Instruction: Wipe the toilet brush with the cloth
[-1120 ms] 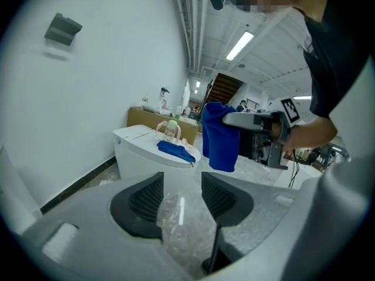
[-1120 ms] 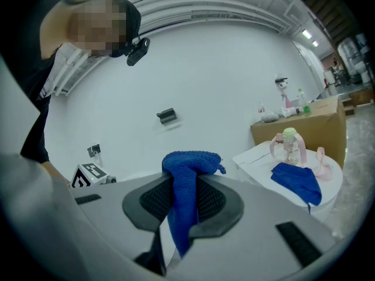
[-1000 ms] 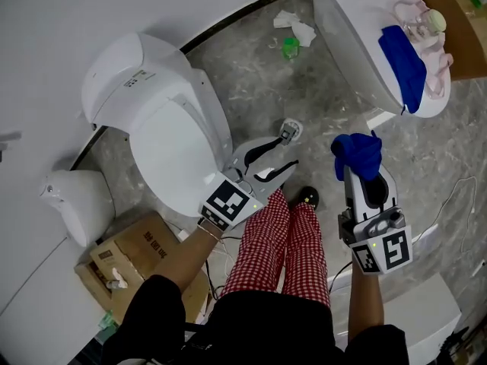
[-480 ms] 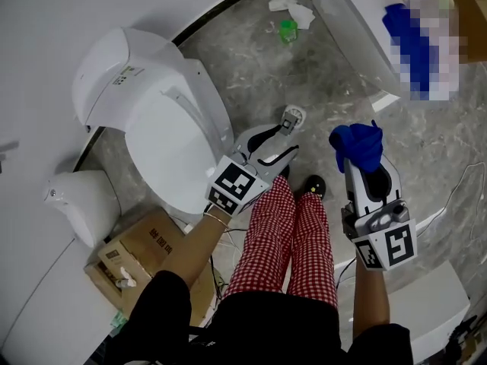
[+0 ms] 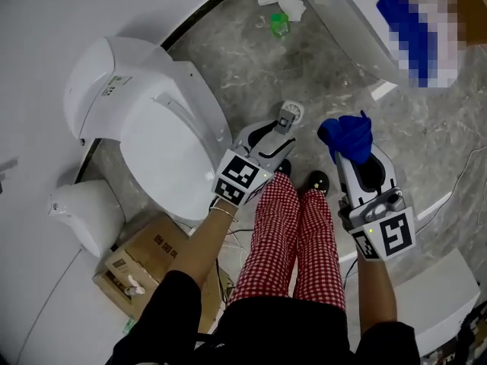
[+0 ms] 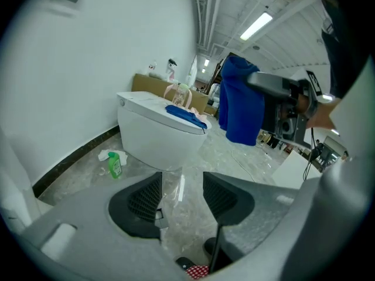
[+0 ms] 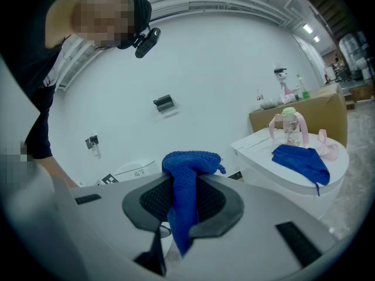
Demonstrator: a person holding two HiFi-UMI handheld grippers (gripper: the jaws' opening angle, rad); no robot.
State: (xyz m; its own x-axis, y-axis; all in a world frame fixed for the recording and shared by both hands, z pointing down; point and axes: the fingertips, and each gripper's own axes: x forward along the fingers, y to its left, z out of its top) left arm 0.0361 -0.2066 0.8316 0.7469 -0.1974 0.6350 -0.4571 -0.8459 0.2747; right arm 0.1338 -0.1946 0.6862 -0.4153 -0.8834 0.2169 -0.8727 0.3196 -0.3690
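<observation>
The toilet brush (image 5: 288, 116) stands in its white round holder on the marble floor, seen from above with its grey handle top showing. My left gripper (image 5: 283, 134) is open right beside it, tips just below the holder; nothing lies between its jaws in the left gripper view (image 6: 181, 183), where the brush is out of sight. A blue cloth (image 5: 348, 134) is bunched in my right gripper (image 5: 352, 153), which is shut on it a short way right of the brush. In the right gripper view the cloth (image 7: 186, 180) hangs down between the pads.
A closed white toilet (image 5: 163, 150) is on the left, a second white fixture (image 5: 338, 14) with another blue cloth at top right. A green bottle (image 5: 279, 26) and tissue (image 5: 280, 4) lie on the floor. A cardboard box (image 5: 148, 253), a white bin (image 5: 87, 213) and the person's legs (image 5: 293, 234) are near.
My left gripper has moved closer to the brush holder and its jaws look narrower. My right gripper, with the cloth, has drifted slightly left towards the brush.
</observation>
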